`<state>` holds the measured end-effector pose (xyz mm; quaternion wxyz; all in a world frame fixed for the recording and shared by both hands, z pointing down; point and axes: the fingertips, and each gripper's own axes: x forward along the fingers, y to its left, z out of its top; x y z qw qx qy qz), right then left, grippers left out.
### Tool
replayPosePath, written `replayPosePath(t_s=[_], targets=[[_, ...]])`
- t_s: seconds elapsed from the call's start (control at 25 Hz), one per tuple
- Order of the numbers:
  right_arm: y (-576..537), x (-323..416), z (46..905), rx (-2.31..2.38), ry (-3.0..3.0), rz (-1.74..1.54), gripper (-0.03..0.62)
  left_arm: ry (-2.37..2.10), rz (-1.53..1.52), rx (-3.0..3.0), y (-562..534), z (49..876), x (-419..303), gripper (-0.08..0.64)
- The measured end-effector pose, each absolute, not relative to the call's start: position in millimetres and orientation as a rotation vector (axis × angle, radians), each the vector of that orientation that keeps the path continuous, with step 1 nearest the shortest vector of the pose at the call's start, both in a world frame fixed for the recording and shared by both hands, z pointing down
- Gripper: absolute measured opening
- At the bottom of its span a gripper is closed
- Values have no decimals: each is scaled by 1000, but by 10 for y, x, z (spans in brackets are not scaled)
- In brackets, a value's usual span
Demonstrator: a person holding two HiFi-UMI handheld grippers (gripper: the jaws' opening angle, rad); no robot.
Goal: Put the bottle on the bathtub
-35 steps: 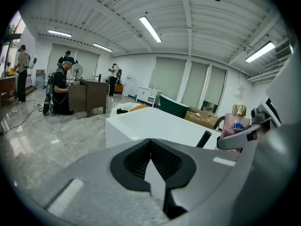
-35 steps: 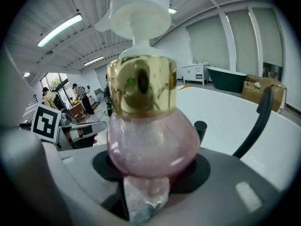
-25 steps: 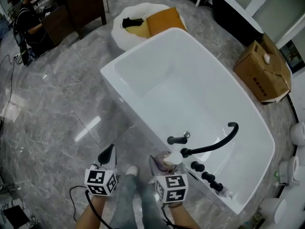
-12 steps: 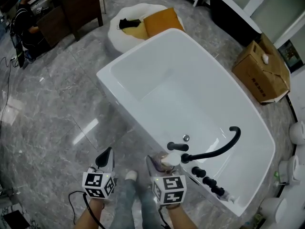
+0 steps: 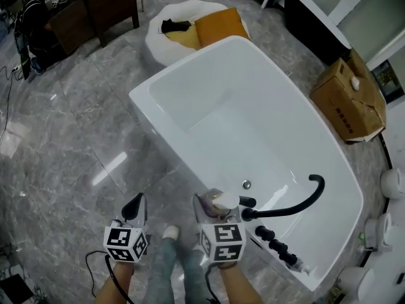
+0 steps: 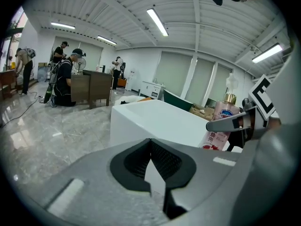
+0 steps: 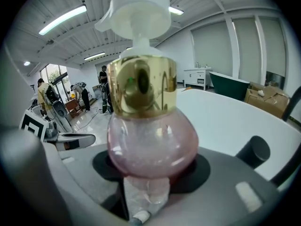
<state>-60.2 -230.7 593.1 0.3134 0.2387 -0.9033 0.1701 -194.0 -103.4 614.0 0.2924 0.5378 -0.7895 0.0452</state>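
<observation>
Between the jaws of the right claw (image 7: 149, 171) sits the bottle (image 7: 151, 142), pinched at its pink belly, with the gold collar and white pump above. Seen from the head view, the claw holds it upright at the near rim of the bathtub (image 5: 152, 116), just beside the black faucet (image 5: 292, 206). Whether the bottle touches the rim cannot be told. Further left, the left claw (image 6: 157, 171) is pressed together on nothing, over the grey floor (image 5: 69, 144) beside the tub's outer wall.

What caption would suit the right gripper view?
Right tool clamps a pink pump bottle with gold collar near the white bathtub.
</observation>
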Motion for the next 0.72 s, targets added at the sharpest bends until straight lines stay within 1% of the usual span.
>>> replayPosePath(t_s=[0.72], targets=[[-2615, -895, 6078, 700, -2369, 424, 233, -2119, 97, 1384, -1005, 6333, -2289, 9]])
